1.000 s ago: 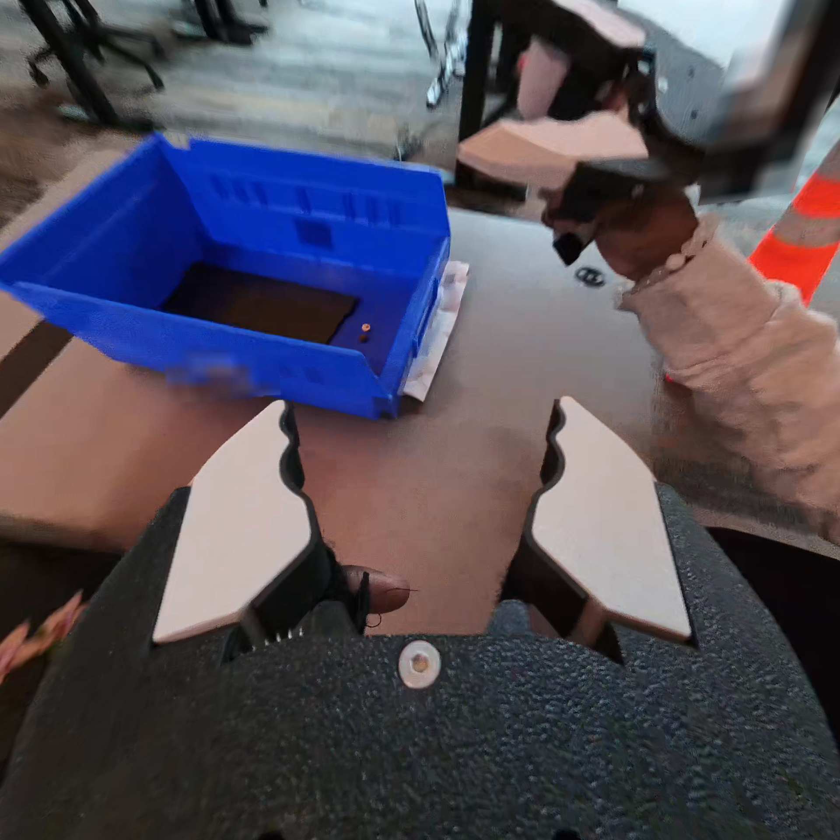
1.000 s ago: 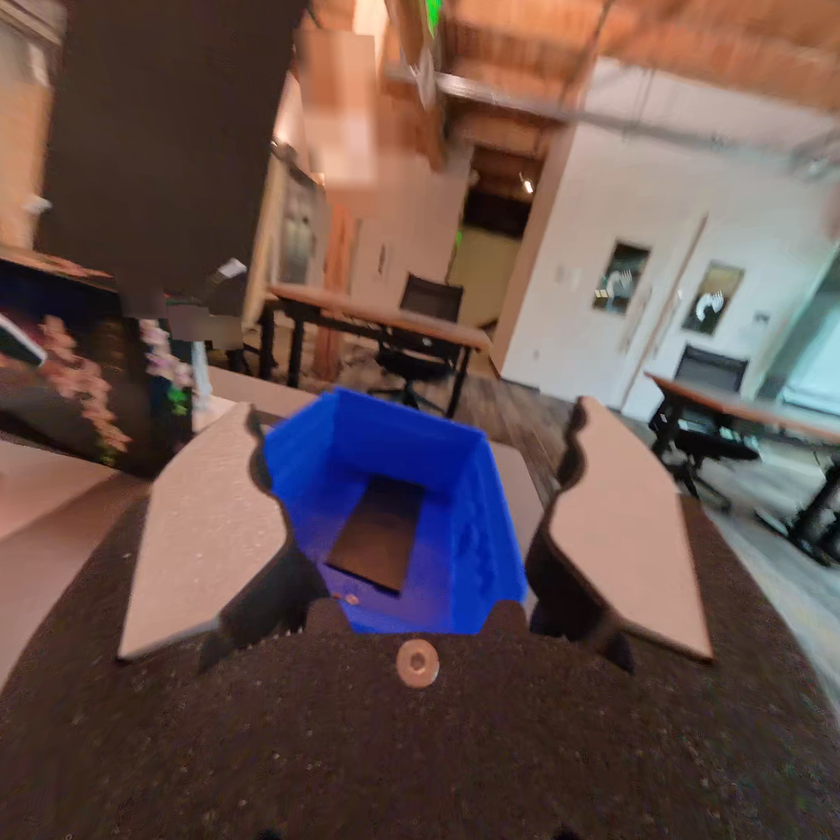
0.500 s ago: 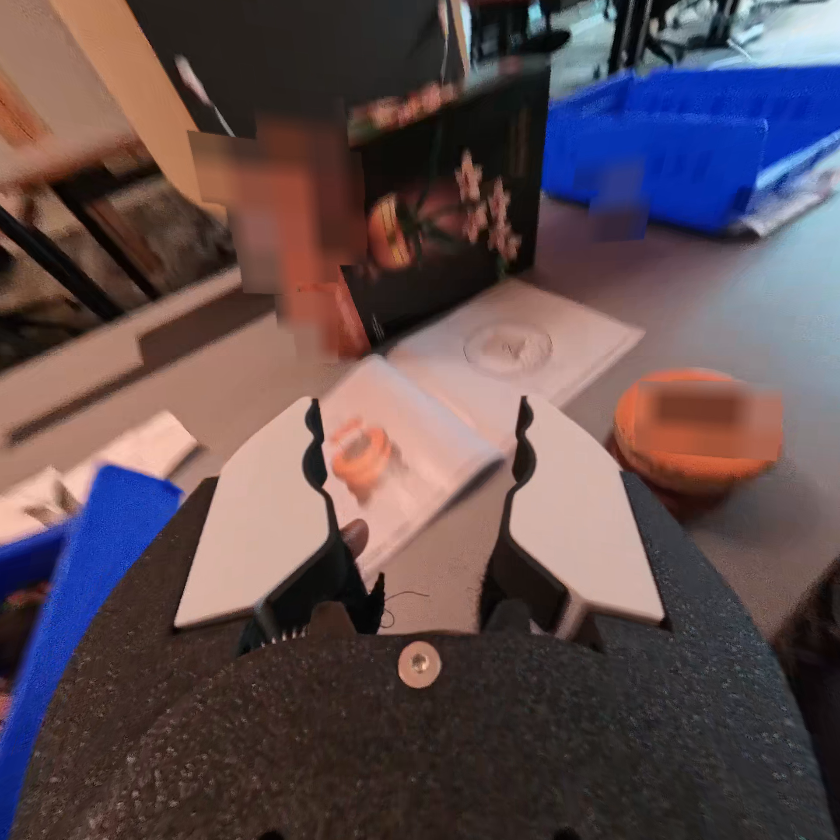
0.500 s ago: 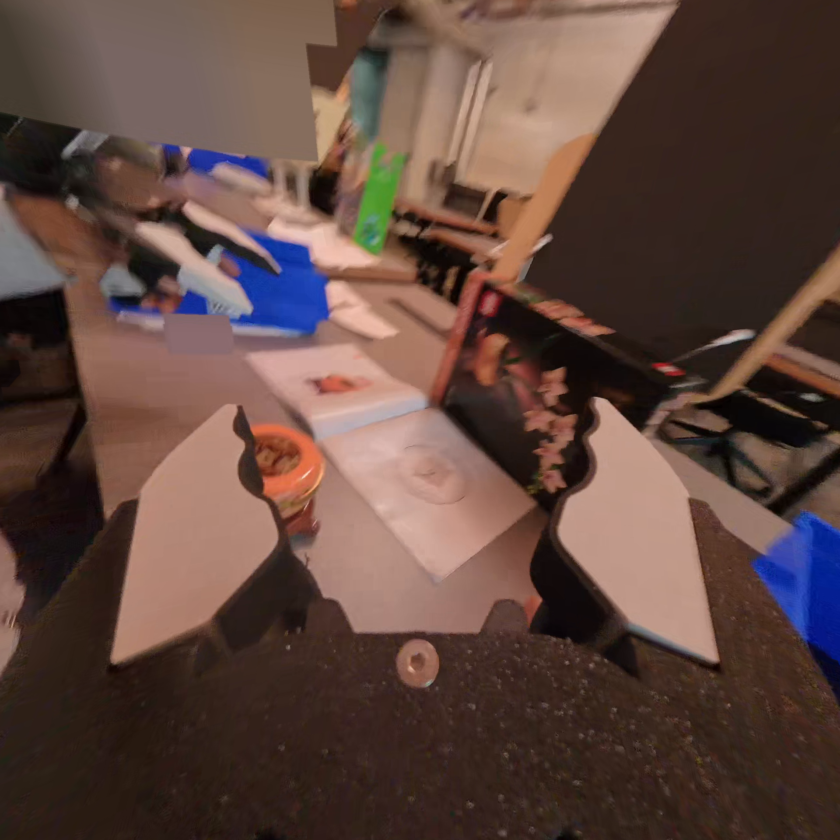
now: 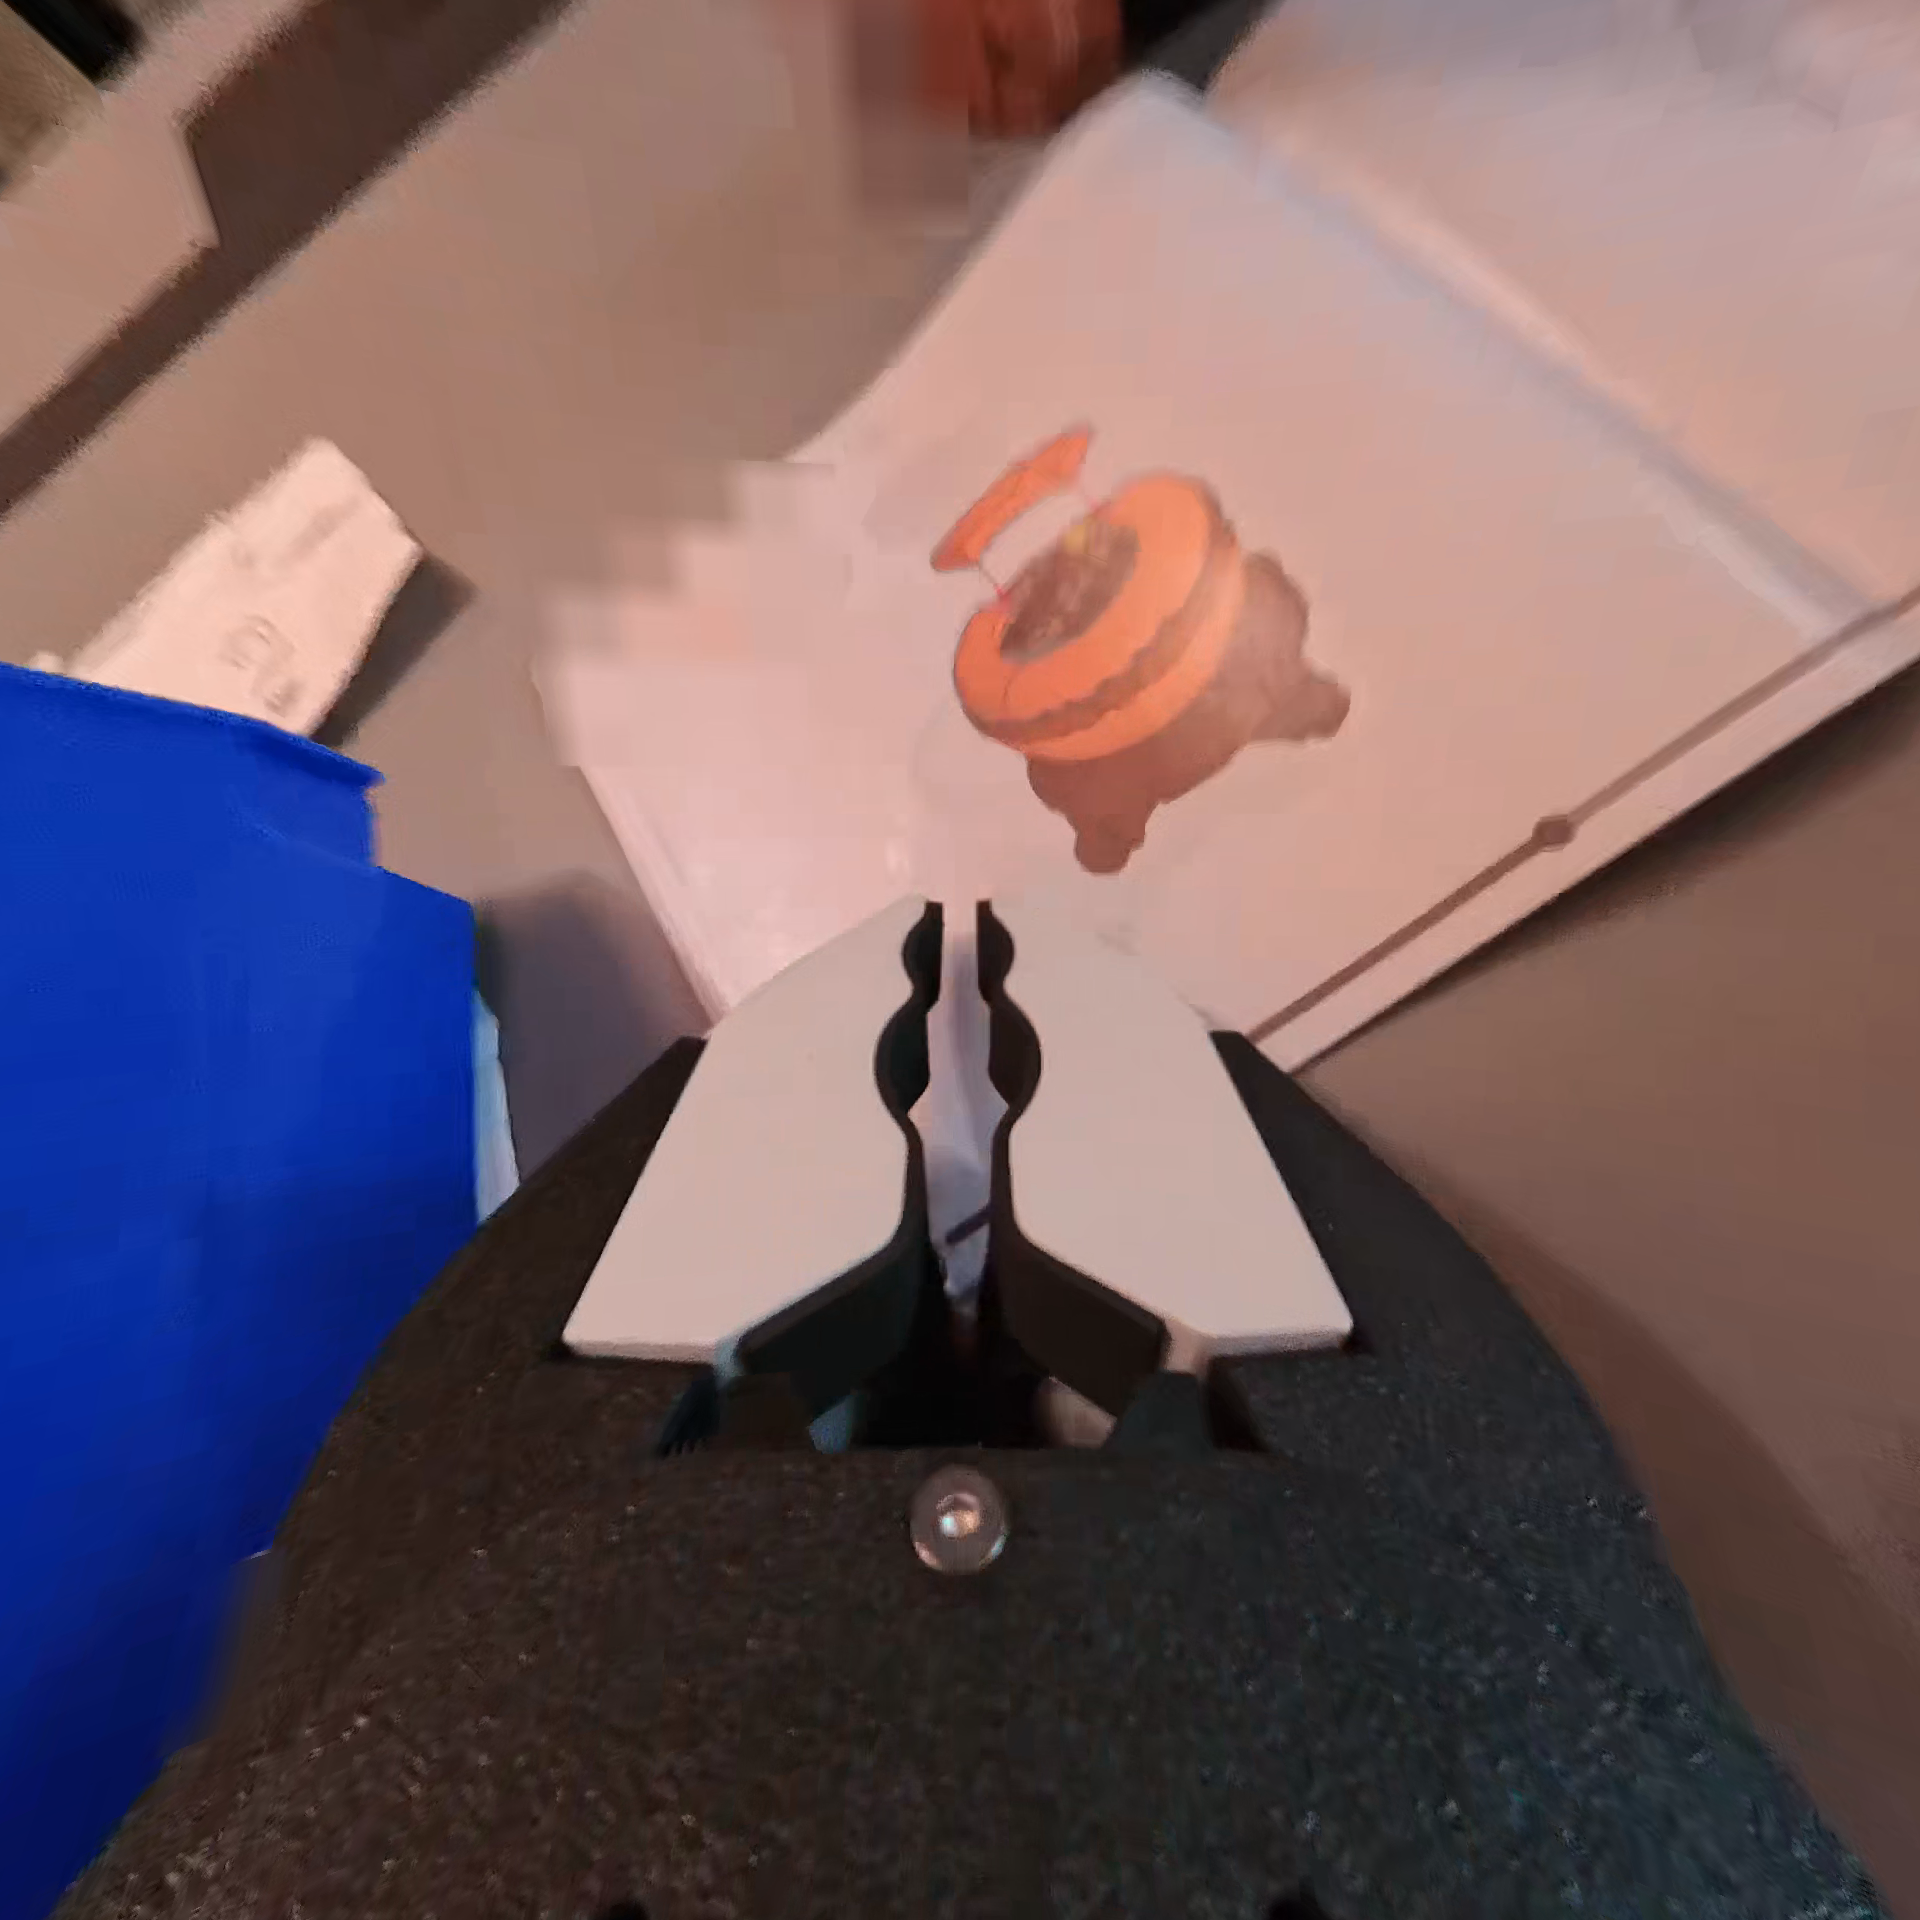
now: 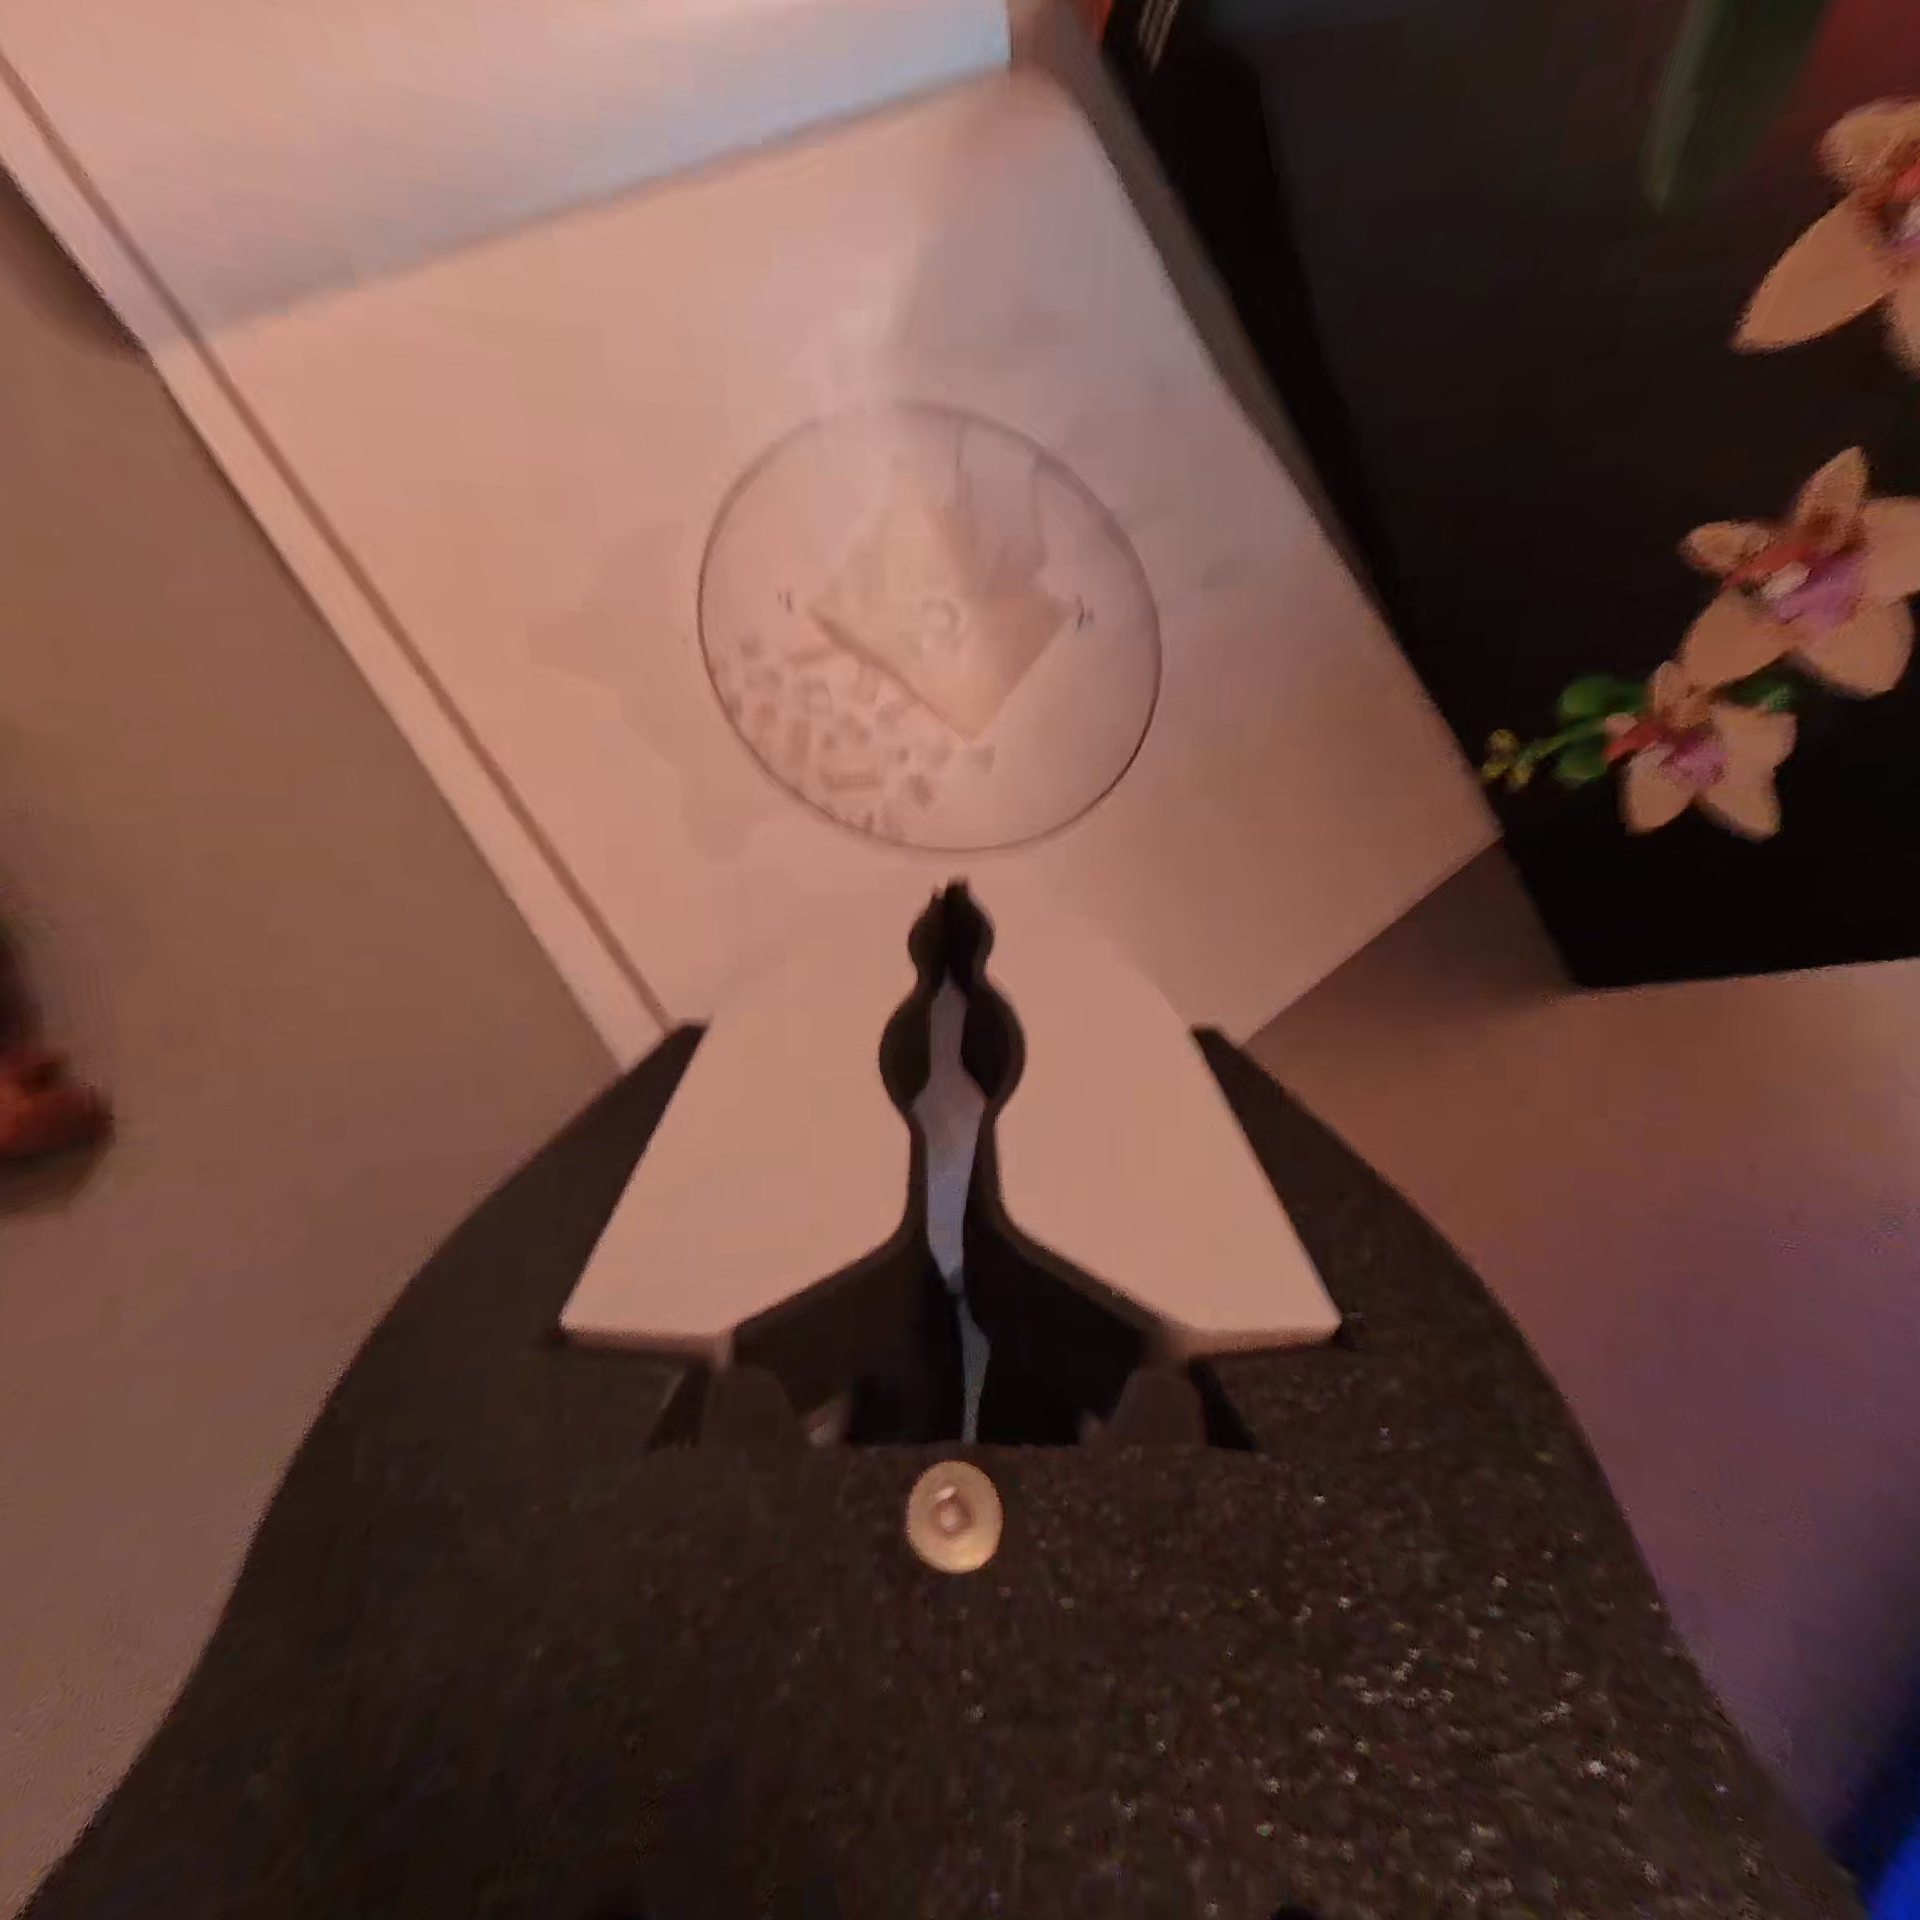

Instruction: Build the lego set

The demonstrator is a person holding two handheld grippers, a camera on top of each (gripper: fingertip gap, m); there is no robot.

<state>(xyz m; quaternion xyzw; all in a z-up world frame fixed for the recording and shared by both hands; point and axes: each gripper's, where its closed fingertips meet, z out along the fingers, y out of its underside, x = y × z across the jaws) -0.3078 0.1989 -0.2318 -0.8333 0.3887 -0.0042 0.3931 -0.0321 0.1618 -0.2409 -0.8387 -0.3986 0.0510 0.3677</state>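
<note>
The open instruction booklet (image 5: 1299,582) lies flat on the grey-brown surface (image 5: 582,260). In the left wrist view, its white page shows a drawing of an orange and brown round pot at 12 o'clock from the fingertips. In the right wrist view, the other white page (image 6: 831,499) carries a pale circle with small grey parts drawn inside. At 2 o'clock stands the black set box (image 6: 1662,520) with printed pale orchid flowers. A blue bin (image 5: 208,1143) fills the 9 o'clock side of the left view.

The left hand-held gripper (image 5: 958,914) points down at the page, its 2 fingers almost together with only a thin slit between, holding nothing I can see. The right hand-held gripper (image 6: 951,899) has its tips touching, also empty. Both views are blurred.
</note>
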